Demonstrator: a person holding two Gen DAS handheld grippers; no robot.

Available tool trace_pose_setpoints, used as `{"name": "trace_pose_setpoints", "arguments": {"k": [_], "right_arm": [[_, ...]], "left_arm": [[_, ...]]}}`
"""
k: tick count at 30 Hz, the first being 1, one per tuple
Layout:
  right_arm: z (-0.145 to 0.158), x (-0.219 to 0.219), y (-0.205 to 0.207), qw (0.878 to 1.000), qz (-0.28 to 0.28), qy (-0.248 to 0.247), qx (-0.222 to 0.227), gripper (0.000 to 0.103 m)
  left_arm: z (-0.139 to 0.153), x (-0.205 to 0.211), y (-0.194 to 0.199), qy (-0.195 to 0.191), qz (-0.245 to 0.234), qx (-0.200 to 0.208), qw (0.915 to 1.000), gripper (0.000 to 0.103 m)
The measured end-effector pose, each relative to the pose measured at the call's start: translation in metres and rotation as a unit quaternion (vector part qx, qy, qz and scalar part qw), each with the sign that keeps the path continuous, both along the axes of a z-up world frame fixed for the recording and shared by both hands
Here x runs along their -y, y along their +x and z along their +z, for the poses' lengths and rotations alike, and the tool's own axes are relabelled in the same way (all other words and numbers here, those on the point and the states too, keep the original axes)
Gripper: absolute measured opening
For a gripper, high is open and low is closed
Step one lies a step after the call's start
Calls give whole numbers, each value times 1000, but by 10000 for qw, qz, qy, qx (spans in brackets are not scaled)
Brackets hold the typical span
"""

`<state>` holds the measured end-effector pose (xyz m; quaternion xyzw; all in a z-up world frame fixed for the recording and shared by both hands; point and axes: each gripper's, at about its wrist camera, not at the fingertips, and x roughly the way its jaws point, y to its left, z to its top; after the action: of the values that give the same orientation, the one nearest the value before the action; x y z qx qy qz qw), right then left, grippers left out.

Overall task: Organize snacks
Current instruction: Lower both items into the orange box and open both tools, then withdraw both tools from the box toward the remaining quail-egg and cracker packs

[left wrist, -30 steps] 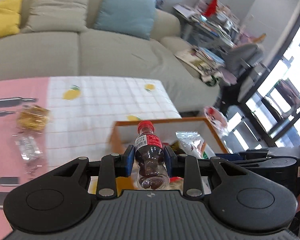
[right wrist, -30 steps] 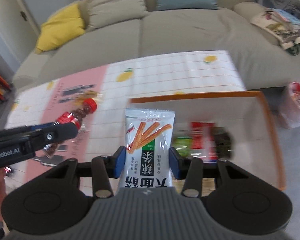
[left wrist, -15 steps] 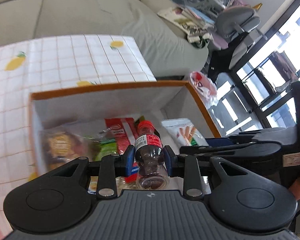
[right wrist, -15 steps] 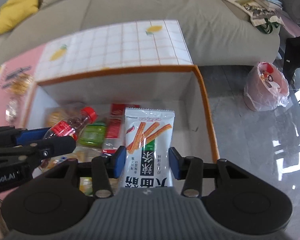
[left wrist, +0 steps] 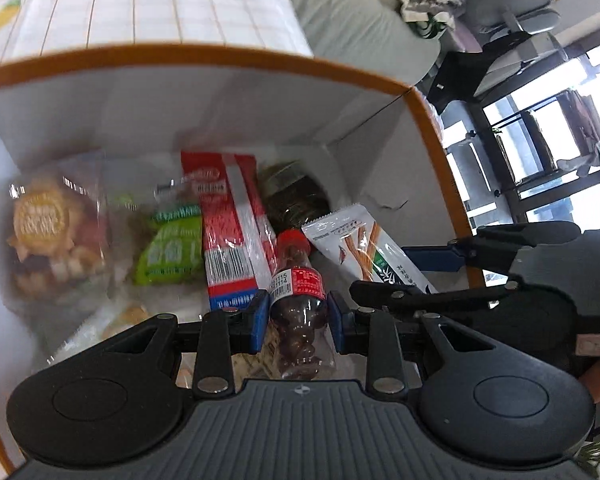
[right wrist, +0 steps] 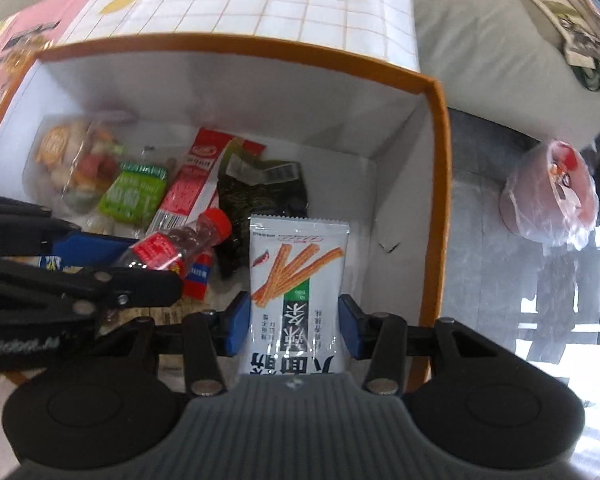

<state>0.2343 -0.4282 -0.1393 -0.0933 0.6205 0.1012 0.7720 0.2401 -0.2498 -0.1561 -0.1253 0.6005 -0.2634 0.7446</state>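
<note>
- Waiting open-topped, the orange-rimmed box (right wrist: 440, 184) takes snacks from above — packets already cover its left side.
- Right gripper (right wrist: 292, 320) grasps the stick-snack packet (right wrist: 300, 264) over the box's right edge, ready to drop.
- Left gripper (left wrist: 298, 316) clenches the small bottle (left wrist: 300, 292) mid-box.

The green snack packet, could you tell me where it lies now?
Inside the orange-rimmed box, left of the red packet, beside the clear cookie bag.

Clear snack bag (left wrist: 56, 228) in the box's left corner is motion-blurred, label unreadable; bottle (left wrist: 300, 304) base hidden behind gripper body.
</note>
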Motion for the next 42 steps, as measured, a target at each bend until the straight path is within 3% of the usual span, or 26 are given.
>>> {"name": "trace_pose_setpoints", "arguments": {"k": [10,19,23,25,31,36,42], "right_arm": [[6,8,1,9997,167,-29,-161,53],[13,13,-6,9997,17,-222,-118,46],[13,13,-9,9997,-13,-191,-136,47],[13,11,-10,9997,-13,-224,-130,47],[14,3,-15,9996,-46,-176,-206,48],[19,-10,-22,9996,-69,-150,-246,47],[23,-20,-31,9955,-675,514,-419,43]], "left_arm": [[-10,7,5,-80,113,-491,9987,34],[-23,14,7,-315,258,-996,9942,34],[-18,9,6,-381,273,-973,9941,37],[-13,7,6,-471,289,-987,9936,44],[16,-1,-3,-223,104,-454,9987,48],[48,-14,-18,242,-23,214,9995,48],[77,-46,-38,644,-10,884,9940,48]]}}
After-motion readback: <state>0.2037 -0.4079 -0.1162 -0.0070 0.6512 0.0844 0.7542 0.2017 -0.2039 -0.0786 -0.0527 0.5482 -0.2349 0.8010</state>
